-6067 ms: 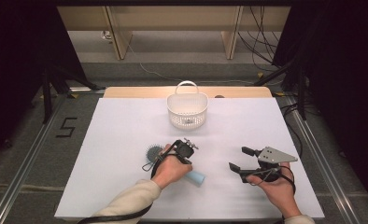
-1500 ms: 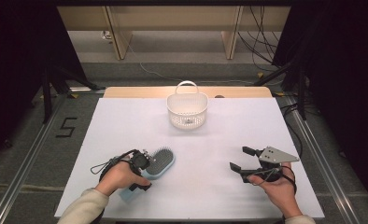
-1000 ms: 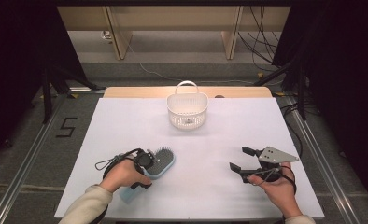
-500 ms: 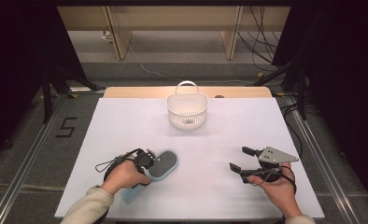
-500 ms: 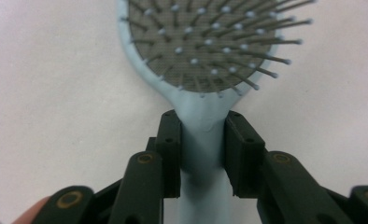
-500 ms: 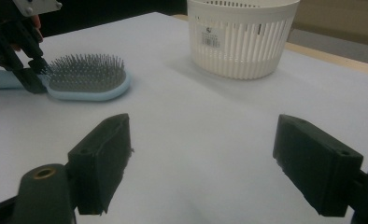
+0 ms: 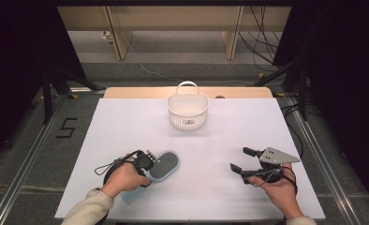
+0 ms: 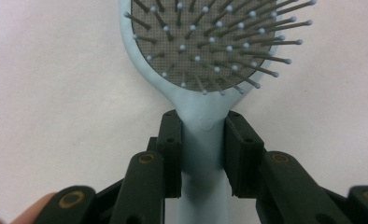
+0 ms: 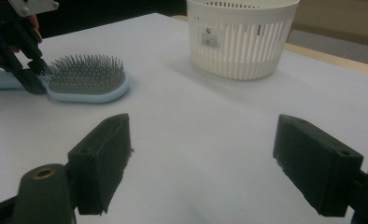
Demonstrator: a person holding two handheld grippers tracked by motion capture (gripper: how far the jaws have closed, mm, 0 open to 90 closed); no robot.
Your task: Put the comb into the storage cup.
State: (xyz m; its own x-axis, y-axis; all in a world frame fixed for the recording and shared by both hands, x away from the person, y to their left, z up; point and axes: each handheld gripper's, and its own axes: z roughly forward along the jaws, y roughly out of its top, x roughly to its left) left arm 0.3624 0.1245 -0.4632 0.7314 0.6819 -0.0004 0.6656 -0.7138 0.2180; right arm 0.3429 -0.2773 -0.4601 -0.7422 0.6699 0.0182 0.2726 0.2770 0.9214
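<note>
The hairbrush looks like smooth pale-blue plastic, slightly glossy, with a grey mesh pad and ball-tipped bristles. Basket is slotted white plastic. Tongs are matt black; table top is matt white.

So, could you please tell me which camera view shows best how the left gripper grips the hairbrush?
The left gripper view: both pads of the left gripper press the hairbrush at its neck. The high view shows the brush small, the grip behind the hand. The right gripper view shows it from the side, far off.
</note>
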